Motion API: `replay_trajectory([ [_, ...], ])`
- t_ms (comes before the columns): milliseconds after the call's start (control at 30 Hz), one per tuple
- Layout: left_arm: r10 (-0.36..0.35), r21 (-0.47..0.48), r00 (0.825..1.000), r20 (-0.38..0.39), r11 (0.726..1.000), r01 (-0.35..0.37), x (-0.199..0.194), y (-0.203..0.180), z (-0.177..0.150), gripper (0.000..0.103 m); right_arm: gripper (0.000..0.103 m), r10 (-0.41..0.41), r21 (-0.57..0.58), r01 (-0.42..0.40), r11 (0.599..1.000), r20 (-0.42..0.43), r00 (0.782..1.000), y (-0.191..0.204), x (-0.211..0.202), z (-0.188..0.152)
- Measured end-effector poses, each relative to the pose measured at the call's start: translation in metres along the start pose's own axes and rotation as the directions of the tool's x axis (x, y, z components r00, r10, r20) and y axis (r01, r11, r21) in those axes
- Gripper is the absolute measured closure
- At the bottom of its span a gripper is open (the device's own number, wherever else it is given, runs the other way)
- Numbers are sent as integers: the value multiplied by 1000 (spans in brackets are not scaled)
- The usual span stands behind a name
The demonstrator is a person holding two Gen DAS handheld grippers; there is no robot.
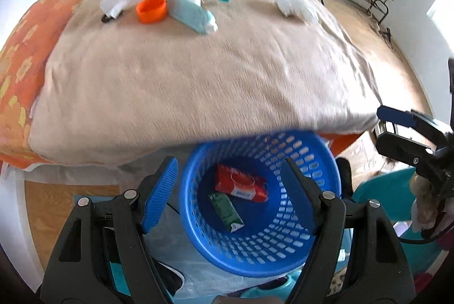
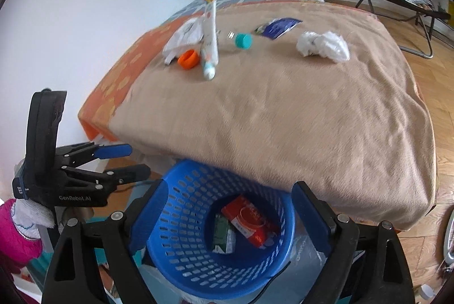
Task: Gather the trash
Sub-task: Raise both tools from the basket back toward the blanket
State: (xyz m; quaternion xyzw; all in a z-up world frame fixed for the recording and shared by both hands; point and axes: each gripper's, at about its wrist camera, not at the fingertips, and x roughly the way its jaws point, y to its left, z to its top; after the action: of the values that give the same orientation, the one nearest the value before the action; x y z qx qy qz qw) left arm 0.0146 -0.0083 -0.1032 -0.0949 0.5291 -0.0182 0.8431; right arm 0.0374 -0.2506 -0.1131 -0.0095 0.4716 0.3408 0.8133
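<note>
Between the spread, empty jaws of the left gripper sits the blue basket, holding a red packet and a green packet. Right gripper gapes empty over it too. Beyond both, on the beige blanket, lie an orange cap, a tube, a teal cap and crumpled tissue.

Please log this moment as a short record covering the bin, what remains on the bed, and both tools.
bin: blue basket on the floor at the bed's foot
in bin: red packet, green carton
on bed: orange cap, teal cap, white tissue, tube, blue wrapper
left tool: open, holding nothing
right tool: open, holding nothing
</note>
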Motion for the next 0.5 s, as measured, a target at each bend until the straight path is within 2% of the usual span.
replay_trajectory([
  [267, 26, -56, 997, 73, 998, -21, -18, 24, 35, 26, 12, -54, 38, 49, 998, 131, 990, -18, -15, 28],
  [500, 39, -82, 994, 102, 996, -31, -22, 38, 65, 26, 12, -70, 103, 56, 993, 138, 988, -36, -16, 52],
])
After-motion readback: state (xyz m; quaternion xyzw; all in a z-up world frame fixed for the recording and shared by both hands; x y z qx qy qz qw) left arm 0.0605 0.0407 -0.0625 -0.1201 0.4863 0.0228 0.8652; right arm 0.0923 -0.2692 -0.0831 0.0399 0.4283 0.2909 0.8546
